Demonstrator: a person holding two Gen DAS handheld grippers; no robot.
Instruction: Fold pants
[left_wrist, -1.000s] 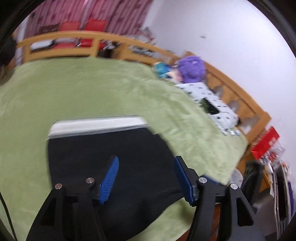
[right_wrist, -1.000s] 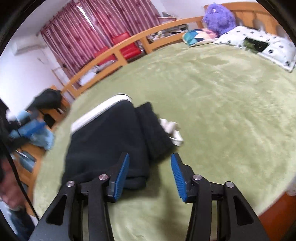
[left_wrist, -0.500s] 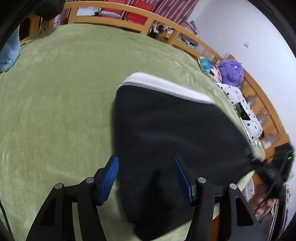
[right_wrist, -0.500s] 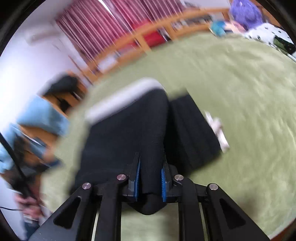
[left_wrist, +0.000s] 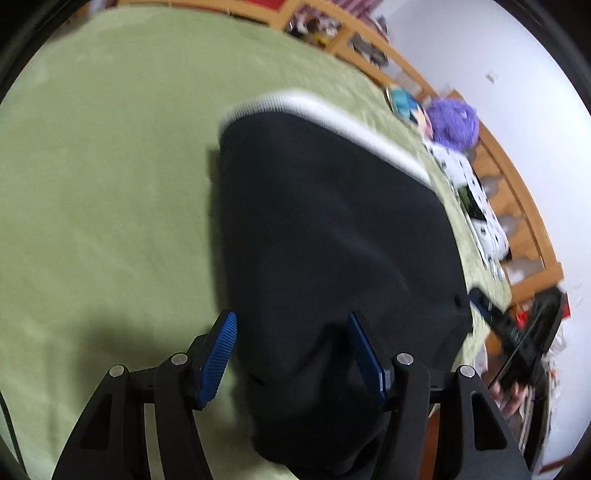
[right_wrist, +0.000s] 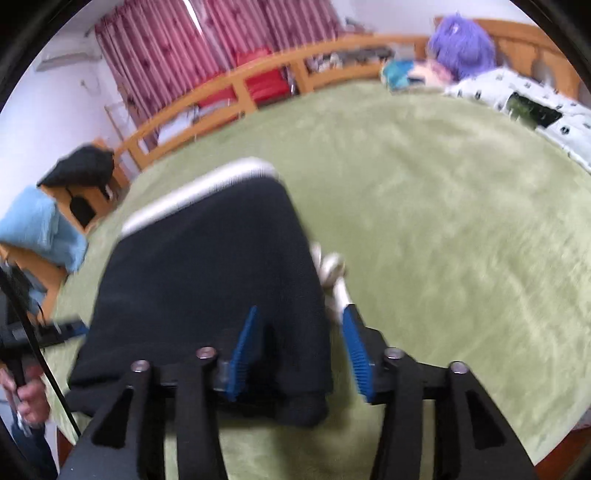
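Observation:
The black pants (left_wrist: 332, 240) with a white waistband (left_wrist: 332, 118) lie folded on the green bedspread (left_wrist: 103, 203). My left gripper (left_wrist: 291, 354) is open, its blue pads either side of the near left end of the pants. In the right wrist view the pants (right_wrist: 207, 273) lie folded with the waistband (right_wrist: 195, 195) at the far end and white drawstrings (right_wrist: 332, 273) sticking out on the right. My right gripper (right_wrist: 299, 347) is open over the near right corner of the pants.
A purple plush toy (right_wrist: 461, 44) and a spotted pillow (right_wrist: 528, 96) lie at the head of the bed. A wooden rail (right_wrist: 229, 85) runs round the bed. A blue cloth (right_wrist: 37, 232) and a black bag (right_wrist: 81, 166) sit beyond the left edge.
My right gripper, shut on the pants fold half a second ago, has opened. The leg part beside the pants now lies under the fold. My left gripper stayed open and moved closer.

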